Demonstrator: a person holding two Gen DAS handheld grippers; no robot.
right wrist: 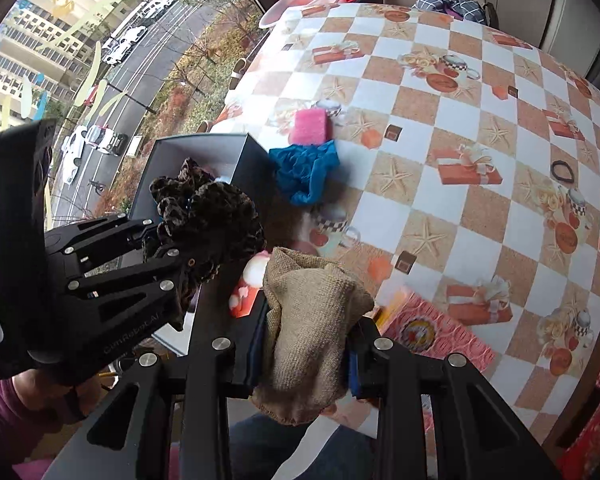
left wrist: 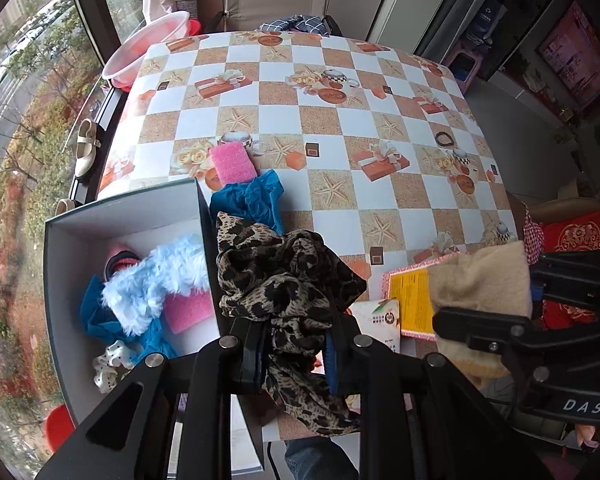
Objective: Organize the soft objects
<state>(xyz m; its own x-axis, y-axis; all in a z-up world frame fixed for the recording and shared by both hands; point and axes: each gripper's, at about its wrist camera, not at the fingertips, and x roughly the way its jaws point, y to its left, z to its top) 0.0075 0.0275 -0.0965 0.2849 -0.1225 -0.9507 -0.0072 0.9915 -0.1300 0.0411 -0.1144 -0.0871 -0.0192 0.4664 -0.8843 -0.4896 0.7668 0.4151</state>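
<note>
Left gripper (left wrist: 296,354) clenched on a leopard scarf (left wrist: 288,280), bunched between the fingers and held just beside the right wall of the box (left wrist: 60,280). Right gripper (right wrist: 308,354) clenched on a beige cloth (right wrist: 308,320), folded thick between the pads, above the near edge of the table (left wrist: 340,120). Box at the near left of the table, open on top. Inside: fluffy blue toy (left wrist: 156,280), pink sponge (left wrist: 188,312), blue cloth (left wrist: 96,316), spotted scrunchie (left wrist: 108,364). Just beyond the box, on the table: second pink sponge (left wrist: 233,162) touching a crumpled blue rag (left wrist: 252,200). Far right on the table, well apart: black hair band (left wrist: 444,139). Near right: yellow leaflet (left wrist: 412,300), partly under the beige cloth.
</note>
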